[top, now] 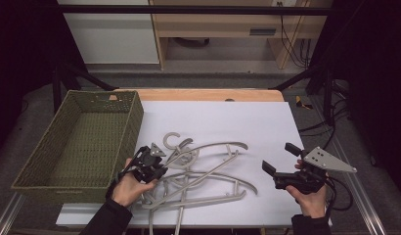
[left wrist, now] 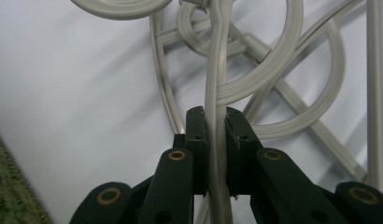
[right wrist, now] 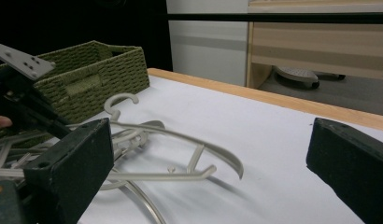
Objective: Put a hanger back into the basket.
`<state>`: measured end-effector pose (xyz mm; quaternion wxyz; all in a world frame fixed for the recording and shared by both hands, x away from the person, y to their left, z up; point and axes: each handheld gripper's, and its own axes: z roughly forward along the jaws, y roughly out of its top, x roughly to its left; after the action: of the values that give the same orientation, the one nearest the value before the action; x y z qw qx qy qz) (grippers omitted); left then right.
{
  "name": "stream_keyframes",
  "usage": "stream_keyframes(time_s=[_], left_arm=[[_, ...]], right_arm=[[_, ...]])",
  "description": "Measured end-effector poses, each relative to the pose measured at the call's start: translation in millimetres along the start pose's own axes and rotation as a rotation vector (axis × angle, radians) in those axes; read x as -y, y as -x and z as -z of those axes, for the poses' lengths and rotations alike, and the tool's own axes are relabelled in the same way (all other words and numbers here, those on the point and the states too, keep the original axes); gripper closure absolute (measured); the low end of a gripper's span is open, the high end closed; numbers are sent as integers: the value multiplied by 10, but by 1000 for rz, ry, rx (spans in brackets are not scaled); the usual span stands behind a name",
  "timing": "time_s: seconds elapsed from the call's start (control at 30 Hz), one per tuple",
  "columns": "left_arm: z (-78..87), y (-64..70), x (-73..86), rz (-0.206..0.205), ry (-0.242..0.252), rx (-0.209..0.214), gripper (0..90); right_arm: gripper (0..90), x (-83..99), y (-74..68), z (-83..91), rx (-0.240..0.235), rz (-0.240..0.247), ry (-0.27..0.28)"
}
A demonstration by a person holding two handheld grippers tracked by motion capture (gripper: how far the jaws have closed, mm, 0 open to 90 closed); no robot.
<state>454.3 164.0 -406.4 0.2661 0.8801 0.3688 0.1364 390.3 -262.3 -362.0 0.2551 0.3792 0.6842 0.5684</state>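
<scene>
Seemingly light, stiff and snag-prone, the tangled hangers (top: 203, 171) suit the thin-bar hold the left tongs (left wrist: 216, 140) clench, while the right tongs (top: 281, 164) gape released.

One green woven basket (top: 78, 147), a tangled pile of several grey hangers (top: 203, 176), exact count unclear

Pale grey hangers (top: 203, 174), olive-green woven basket (top: 52, 181), white table cover (top: 247, 122), seemingly light wood edge (top: 208, 94).
</scene>
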Motion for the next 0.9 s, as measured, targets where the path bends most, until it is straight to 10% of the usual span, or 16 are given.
stream_keyframes(time_s=[0.9], left_arm=[[1114, -230, 68, 87, 285, -124, 815]], right_arm=[[12, 1, 62, 67, 21, -12, 14]])
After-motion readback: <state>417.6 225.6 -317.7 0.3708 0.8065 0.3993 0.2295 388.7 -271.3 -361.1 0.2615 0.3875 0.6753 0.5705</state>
